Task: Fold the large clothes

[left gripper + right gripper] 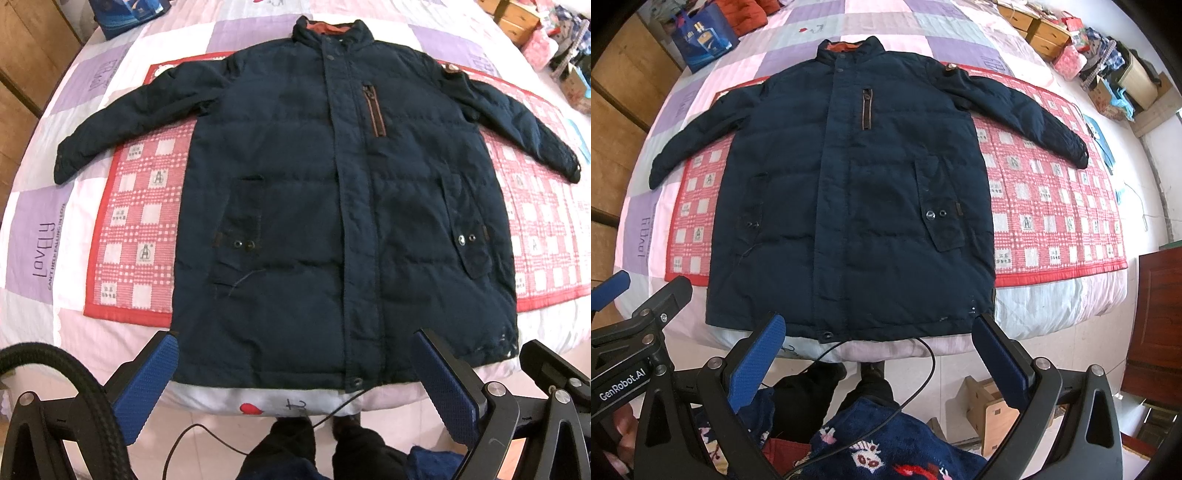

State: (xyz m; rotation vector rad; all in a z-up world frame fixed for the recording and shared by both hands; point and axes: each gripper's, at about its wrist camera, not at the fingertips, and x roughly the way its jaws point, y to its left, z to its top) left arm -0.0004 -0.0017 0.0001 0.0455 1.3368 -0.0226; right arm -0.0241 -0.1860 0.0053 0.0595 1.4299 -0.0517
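A large dark navy padded jacket (332, 206) lies flat and face up on the bed, collar far, hem near, both sleeves spread out to the sides. It also shows in the right wrist view (857, 192). My left gripper (295, 354) is open and empty, hovering just above the hem at the bed's near edge. My right gripper (879, 332) is open and empty, held above the hem near its right corner. The left gripper's body also shows in the right wrist view (635, 332) at the lower left.
The jacket rests on a red checked mat (136, 229) over a purple and pink quilt (37, 229). A blue bag (701, 37) sits at the bed's far left. Wooden drawers and clutter (1108, 66) stand at the right. A black cable (923, 369) hangs by my legs.
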